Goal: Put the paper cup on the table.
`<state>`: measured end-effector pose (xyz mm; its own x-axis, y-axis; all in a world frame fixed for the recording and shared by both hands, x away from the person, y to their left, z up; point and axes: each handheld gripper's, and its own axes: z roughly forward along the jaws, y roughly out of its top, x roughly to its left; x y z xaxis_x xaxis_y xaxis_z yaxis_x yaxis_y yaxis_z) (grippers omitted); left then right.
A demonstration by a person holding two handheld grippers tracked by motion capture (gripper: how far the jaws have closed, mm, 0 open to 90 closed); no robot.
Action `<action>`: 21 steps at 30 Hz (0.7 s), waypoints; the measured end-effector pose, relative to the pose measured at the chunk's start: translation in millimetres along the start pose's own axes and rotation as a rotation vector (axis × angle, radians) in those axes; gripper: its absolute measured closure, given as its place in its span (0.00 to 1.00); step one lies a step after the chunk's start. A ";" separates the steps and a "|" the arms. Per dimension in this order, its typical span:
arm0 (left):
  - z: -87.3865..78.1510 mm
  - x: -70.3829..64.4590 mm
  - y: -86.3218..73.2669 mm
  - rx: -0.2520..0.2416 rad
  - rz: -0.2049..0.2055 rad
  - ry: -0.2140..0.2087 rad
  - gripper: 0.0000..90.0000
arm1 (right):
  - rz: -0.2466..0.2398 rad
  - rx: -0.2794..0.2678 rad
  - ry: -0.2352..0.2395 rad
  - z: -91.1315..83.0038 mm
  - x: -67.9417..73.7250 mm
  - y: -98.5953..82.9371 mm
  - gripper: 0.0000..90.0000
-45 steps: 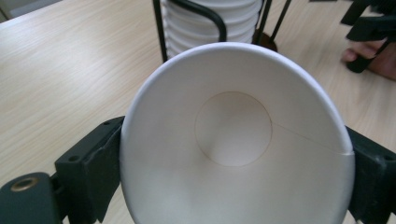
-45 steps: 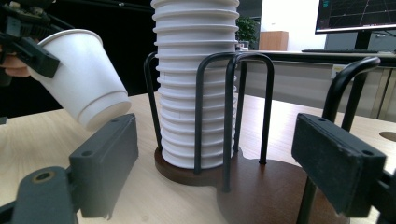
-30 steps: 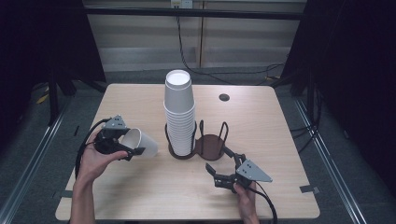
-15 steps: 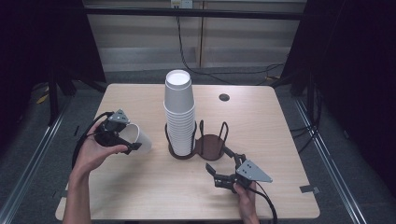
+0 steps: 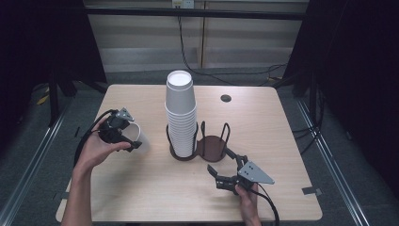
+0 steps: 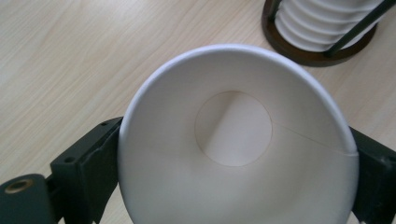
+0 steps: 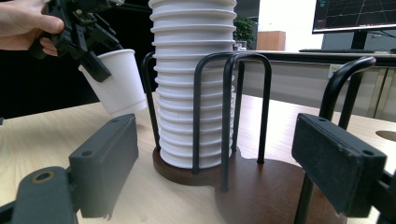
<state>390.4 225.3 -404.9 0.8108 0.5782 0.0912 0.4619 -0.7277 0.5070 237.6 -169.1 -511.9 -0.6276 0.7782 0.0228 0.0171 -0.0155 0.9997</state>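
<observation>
— Where was the paper cup [image 5: 134,134]?
— Clamped by its sides in the left gripper [image 5: 123,136], lifted off the table [image 5: 141,188] near its left edge, mouth toward the gripper's camera.
— The right gripper [image 5: 225,175]?
— Jaws spread, empty, near the front edge, facing the cup stack [image 5: 181,117] in its wire holder [image 5: 211,146].

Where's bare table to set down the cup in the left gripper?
Bare wood lies under and ahead of the left gripper holding the paper cup, left of the cup stack. Crowded around the holder and right gripper.
</observation>
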 end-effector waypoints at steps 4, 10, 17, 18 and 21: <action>7.4 1.1 2.9 0.021 0.000 -0.011 0.08 | 0.001 0.000 0.001 -0.1 0.0 0.0 0.16; 18.3 3.3 4.6 0.054 -0.005 -0.013 0.07 | 0.000 -0.001 0.001 -0.1 0.0 0.0 0.16; 23.0 2.5 6.3 0.033 -0.025 -0.002 0.05 | 0.000 -0.001 0.001 -0.1 0.0 0.0 0.16; 23.5 1.9 6.4 0.036 -0.024 0.001 0.05 | 0.000 -0.001 0.001 -0.1 0.0 0.0 0.16; 25.1 2.7 5.0 0.027 -0.044 -0.003 0.05 | 0.000 -0.001 0.001 -0.1 0.0 0.0 0.16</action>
<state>403.9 214.0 -423.6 0.7904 0.6089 0.0666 0.5069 -0.7113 0.4868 237.5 -169.1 -511.9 -0.6283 0.7776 0.0229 0.0166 -0.0161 0.9997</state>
